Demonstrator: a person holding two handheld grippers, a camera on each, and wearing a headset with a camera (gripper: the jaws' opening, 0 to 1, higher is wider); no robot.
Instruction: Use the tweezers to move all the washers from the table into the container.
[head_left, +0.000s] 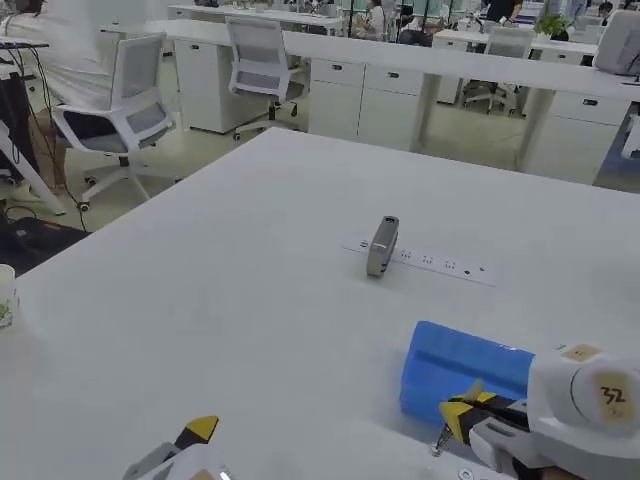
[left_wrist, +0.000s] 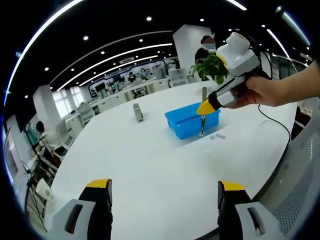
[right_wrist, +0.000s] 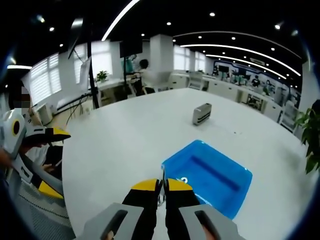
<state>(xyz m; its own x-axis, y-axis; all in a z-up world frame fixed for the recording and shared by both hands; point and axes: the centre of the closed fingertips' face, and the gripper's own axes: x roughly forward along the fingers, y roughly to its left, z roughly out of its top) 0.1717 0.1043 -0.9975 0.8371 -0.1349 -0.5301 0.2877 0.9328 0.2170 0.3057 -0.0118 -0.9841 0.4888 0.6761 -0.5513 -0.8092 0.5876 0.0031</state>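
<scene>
Tweezers (left_wrist: 202, 125) hang upright, pinched between the yellow-tipped jaws of the right gripper (right_wrist: 161, 186), which are drawn almost together around them. Their points reach down to the white table (head_left: 250, 300) right at the front wall of the blue container (left_wrist: 192, 120), and whether they grip anything is too small to tell. Washers (left_wrist: 216, 136) (at least two, seen from the left gripper view) lie flat on the table just beside those points and outside the container, while the left gripper (left_wrist: 165, 200) hangs well apart, jaws spread wide and empty.
</scene>
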